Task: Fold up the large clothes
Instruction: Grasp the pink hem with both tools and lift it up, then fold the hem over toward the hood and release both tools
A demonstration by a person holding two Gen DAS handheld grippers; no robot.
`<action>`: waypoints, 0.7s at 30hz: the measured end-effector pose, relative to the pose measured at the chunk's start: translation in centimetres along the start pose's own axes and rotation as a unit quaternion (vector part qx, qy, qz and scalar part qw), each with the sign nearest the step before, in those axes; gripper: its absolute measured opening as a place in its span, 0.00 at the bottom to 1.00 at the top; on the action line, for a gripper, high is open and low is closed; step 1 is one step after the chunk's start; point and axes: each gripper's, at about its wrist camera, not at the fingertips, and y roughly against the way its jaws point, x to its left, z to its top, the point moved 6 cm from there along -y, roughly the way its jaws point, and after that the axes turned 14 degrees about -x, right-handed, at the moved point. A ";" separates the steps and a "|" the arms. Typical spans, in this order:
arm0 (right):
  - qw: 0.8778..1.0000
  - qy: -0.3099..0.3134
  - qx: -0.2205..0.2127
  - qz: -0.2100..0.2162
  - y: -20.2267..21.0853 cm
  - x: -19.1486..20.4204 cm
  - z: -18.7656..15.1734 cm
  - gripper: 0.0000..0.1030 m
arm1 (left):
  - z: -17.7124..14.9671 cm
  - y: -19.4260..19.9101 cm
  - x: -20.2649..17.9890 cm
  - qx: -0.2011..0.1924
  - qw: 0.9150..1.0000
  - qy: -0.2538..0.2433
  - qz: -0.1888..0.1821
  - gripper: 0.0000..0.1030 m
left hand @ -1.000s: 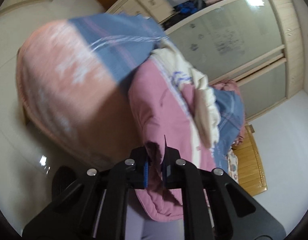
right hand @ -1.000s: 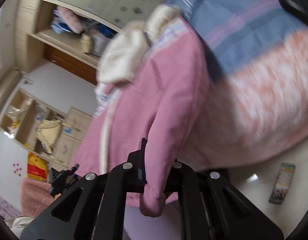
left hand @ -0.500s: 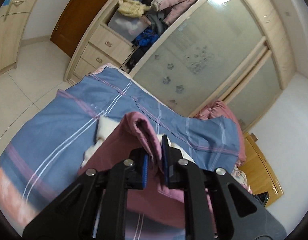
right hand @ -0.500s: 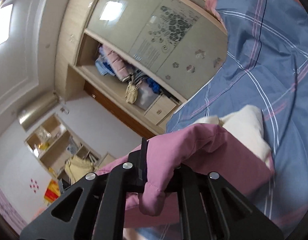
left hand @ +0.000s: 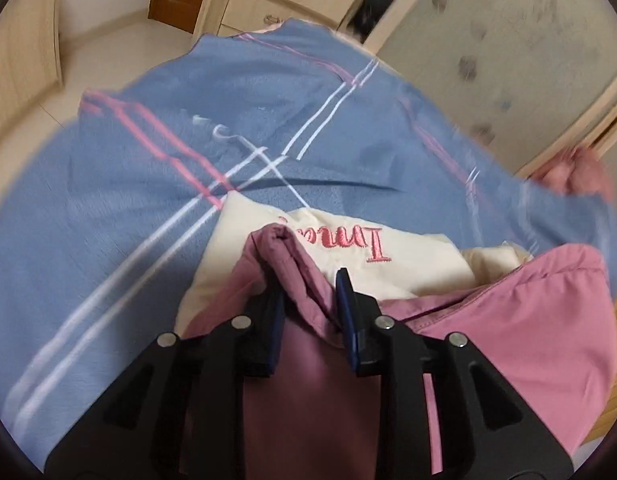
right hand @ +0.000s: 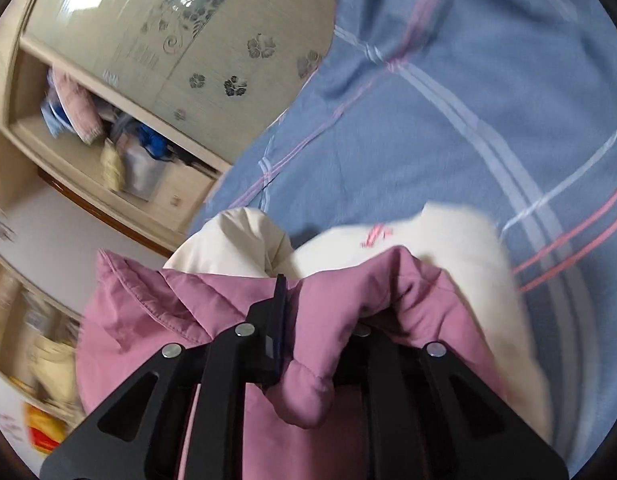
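A pink padded jacket (left hand: 508, 320) with cream lining (left hand: 348, 264) and pink embroidered lettering lies on the blue checked bedsheet (left hand: 148, 184). In the left wrist view my left gripper (left hand: 308, 286) has its jaws opening. A fold of pink fabric stands loosely between them, with a gap at the right pad. In the right wrist view the jacket (right hand: 156, 316) is bunched in my right gripper (right hand: 320, 308). Its jaws are starting to open, but pink cloth still fills the gap and drapes over the right finger, hiding it. The cream lining (right hand: 448, 248) spreads onto the sheet (right hand: 468, 100) ahead.
A wardrobe with frosted flowered sliding doors (right hand: 196, 32) and open shelves of clothes (right hand: 88, 120) stands beyond the bed. Drawers (left hand: 268, 4) and pale tiled floor (left hand: 108, 48) lie past the bed's far corner. Another pink cloth (left hand: 572, 172) sits at the bed's right edge.
Both grippers swung the jacket from hanging in the air down onto the blue sheet. The left jaws have spread apart around the fold. The right jaws have eased slightly.
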 end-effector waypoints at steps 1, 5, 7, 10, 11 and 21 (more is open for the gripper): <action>1.000 -0.013 0.003 0.011 0.1 -0.3 0.0 0.14 | 0.1 0.4 0.2 -0.005 1.000 0.003 -0.009 0.26; 0.995 -0.069 0.003 0.065 2.4 -0.1 2.0 0.49 | 3.3 5.7 0.4 -0.084 0.996 0.002 -0.004 0.44; 0.996 -0.046 -0.060 0.050 5.3 0.6 4.2 0.99 | 5.4 10.3 -0.1 -0.162 0.986 -0.038 0.031 0.59; 0.990 0.044 -0.130 -0.013 10.3 2.5 6.2 0.99 | 6.4 15.2 -2.3 -0.203 0.976 -0.080 0.016 0.59; 0.988 0.094 -0.124 -0.022 11.1 4.3 5.6 0.99 | 6.1 17.0 -4.0 -0.215 0.971 -0.101 0.004 0.59; 0.896 0.437 -0.018 -0.075 4.2 18.1 -9.9 0.42 | -7.8 13.5 -21.3 -0.094 0.943 -0.309 -0.078 0.57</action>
